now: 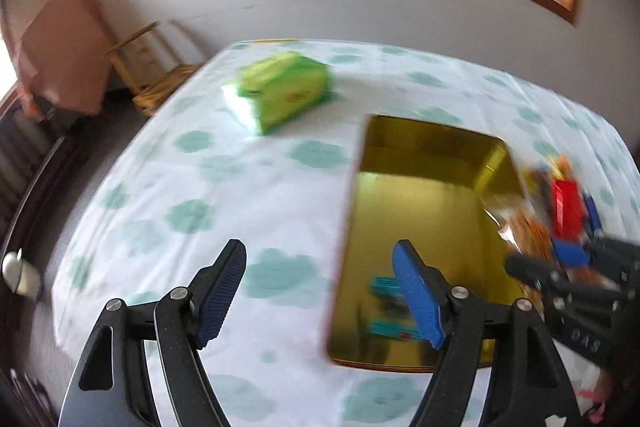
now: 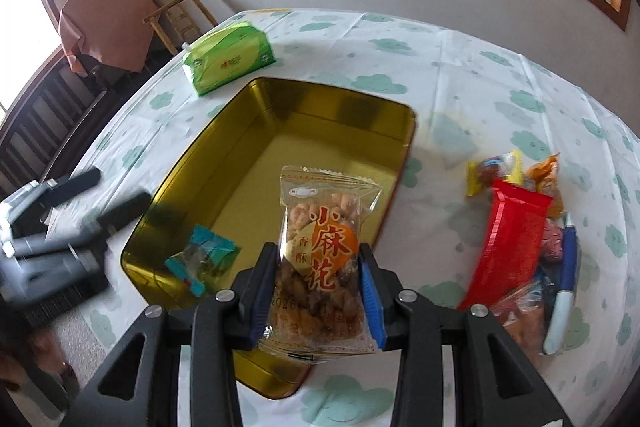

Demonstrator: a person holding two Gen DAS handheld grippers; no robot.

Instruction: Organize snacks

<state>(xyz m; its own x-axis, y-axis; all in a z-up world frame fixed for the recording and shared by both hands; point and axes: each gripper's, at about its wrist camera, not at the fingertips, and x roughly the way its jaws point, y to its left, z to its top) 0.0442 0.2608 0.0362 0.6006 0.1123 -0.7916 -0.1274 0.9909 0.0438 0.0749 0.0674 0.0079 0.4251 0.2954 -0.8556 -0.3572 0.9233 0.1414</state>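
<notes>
Now 1 teal pkt (image 2: 202, 259) in tin (image 2: 248, 131)

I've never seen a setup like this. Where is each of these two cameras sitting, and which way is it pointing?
Left wrist view: sits on the left gripper, looking forward and down over the gold tin; its own two open fingers show, plus the right gripper at the right edge.
Right wrist view: sits on the right gripper, looking down at the snack packet it clamps over the tin; the left gripper shows blurred at left.
Shared: the tin, the green tissue pack, the snack pile, the cloud-print tablecloth.
</notes>
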